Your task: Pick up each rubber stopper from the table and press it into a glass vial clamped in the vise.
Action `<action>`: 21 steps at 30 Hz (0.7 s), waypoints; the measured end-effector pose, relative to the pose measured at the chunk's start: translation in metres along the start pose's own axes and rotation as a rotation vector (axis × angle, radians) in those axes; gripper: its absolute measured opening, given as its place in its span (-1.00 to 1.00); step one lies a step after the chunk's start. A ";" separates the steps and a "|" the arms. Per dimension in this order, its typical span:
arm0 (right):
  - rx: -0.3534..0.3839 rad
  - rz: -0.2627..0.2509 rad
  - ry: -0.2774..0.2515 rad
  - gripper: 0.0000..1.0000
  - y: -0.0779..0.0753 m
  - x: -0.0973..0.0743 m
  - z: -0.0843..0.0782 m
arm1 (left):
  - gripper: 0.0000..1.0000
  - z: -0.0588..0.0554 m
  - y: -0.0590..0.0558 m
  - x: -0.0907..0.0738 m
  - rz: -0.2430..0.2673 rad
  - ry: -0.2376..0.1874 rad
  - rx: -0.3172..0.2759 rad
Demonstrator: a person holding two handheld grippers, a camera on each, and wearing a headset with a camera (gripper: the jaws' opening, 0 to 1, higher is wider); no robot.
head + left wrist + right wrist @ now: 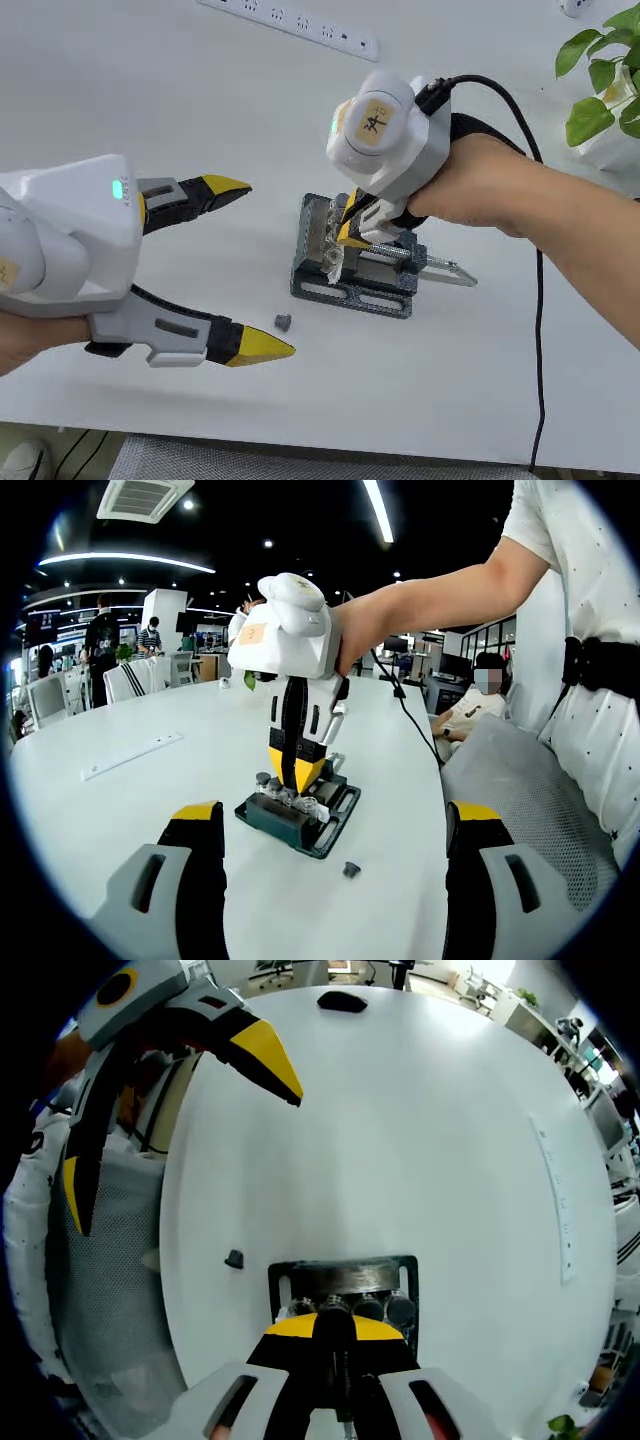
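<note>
- My left gripper [268, 268]: fingers spread wide with nothing between them. They point toward the vise.
- Loose rubber stopper [283, 322]: small, dark grey, on the white table [150, 90]. In the head view it sits just past my lower left fingertip and is not touching it. In the left gripper view it lies ahead of the open gap, nearer the right-hand finger.
- Power strip [290, 22]: white, well beyond both pairs of fingers, at the far side of the table.
- Vise [345, 290]: dark, flat on the table, ahead of my left fingers and past the loose rubber stopper. It is directly under my right fingertips, and its screw handle sticks out on the side away from my left fingers.
- Glass vials [385, 1308]: a short row clamped upright in the vise. In the right gripper view their mouths are just ahead of my right fingertips.
- My right gripper [348, 228]: fingers point down and are narrow, almost together.
- Pinched stopper [335, 1322]: a dark rounded piece gripped between my right fingertips, right at the row of vials. I can't tell whether it is touching a vial mouth or just above it.
- Black cable [540, 300]: runs from the back of the right gripper, behind the fingers, past my wrist and toward the near table edge.
- Potted plant [600, 70]: well off to the right of my right fingers, at the table corner.
</note>
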State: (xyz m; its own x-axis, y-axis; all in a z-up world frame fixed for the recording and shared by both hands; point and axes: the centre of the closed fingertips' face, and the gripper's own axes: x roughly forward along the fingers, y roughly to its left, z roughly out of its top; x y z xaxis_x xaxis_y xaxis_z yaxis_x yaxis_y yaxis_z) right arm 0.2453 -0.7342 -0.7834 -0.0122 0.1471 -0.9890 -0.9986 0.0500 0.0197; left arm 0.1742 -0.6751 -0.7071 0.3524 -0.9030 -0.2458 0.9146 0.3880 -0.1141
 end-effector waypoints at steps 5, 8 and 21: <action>-0.026 0.003 -0.018 -0.87 -0.001 0.000 0.000 | 0.83 0.003 0.000 0.001 -0.003 -0.003 0.002; -0.001 0.012 -0.046 -0.86 0.000 0.000 0.000 | 0.83 0.003 -0.001 0.001 -0.003 -0.002 0.002; 0.045 0.008 -0.096 -0.82 -0.001 -0.001 0.000 | 0.82 0.002 -0.001 0.001 -0.002 -0.004 -0.002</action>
State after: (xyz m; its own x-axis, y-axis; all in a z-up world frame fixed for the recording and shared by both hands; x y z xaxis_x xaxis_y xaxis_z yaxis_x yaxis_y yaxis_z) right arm 0.2464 -0.7343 -0.7827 -0.0124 0.2417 -0.9703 -0.9951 0.0926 0.0358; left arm 0.1738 -0.6766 -0.7048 0.3517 -0.9042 -0.2422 0.9148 0.3869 -0.1162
